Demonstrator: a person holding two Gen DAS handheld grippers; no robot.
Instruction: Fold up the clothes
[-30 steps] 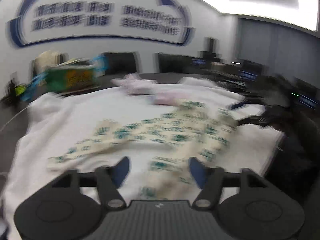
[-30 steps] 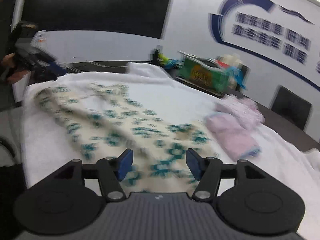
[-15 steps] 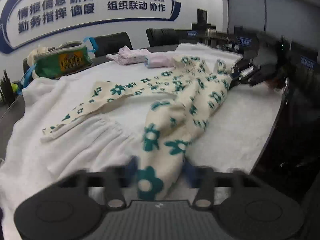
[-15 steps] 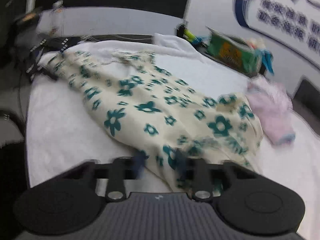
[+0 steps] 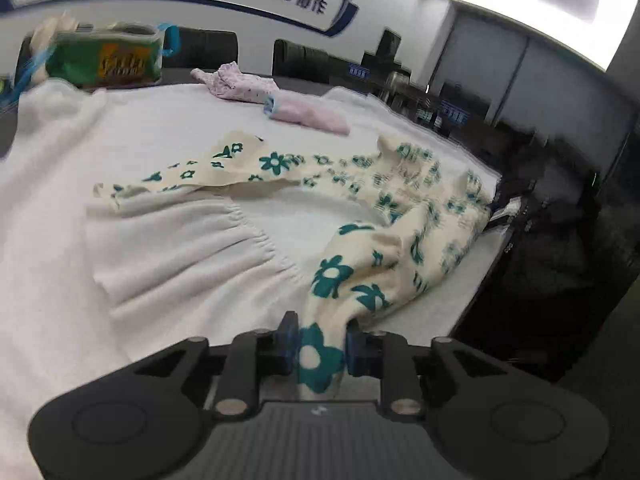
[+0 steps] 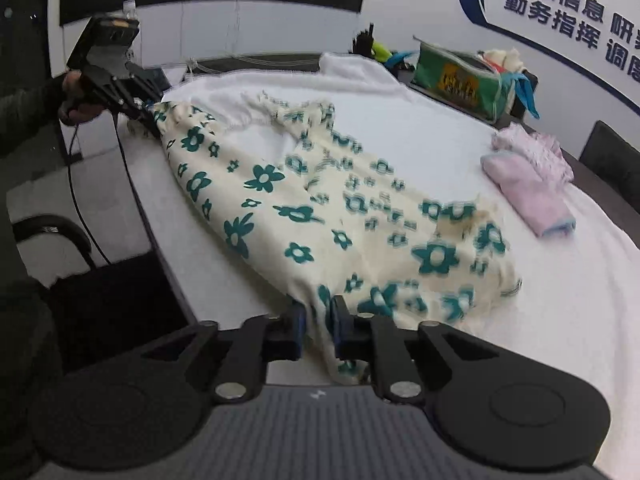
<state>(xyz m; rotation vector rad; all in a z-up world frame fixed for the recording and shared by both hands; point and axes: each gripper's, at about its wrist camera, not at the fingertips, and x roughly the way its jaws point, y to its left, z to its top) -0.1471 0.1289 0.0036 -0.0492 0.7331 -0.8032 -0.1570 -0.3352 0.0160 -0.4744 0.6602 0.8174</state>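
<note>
Left gripper [image 5: 319, 344], right gripper [image 6: 318, 330]: black bodies, blue pads, silver screws.

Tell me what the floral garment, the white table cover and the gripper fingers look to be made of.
Floral garment: soft matte fabric, knit or woven unclear; it drapes and bunches where gripped. White cover: plush matte textile, likely fleece or towelling, with a gathered stitched seam. Fingers: black rigid plastic, it seems, with blue pads, perhaps rubber.

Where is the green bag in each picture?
Left wrist view: the green bag sits at the top left, at the far edge of the table, beyond the white cloth.
Right wrist view: the green bag sits at the upper right, at the far edge of the table.
Shared landmark: the pink folded clothes lie on the white cloth in both views.
</note>
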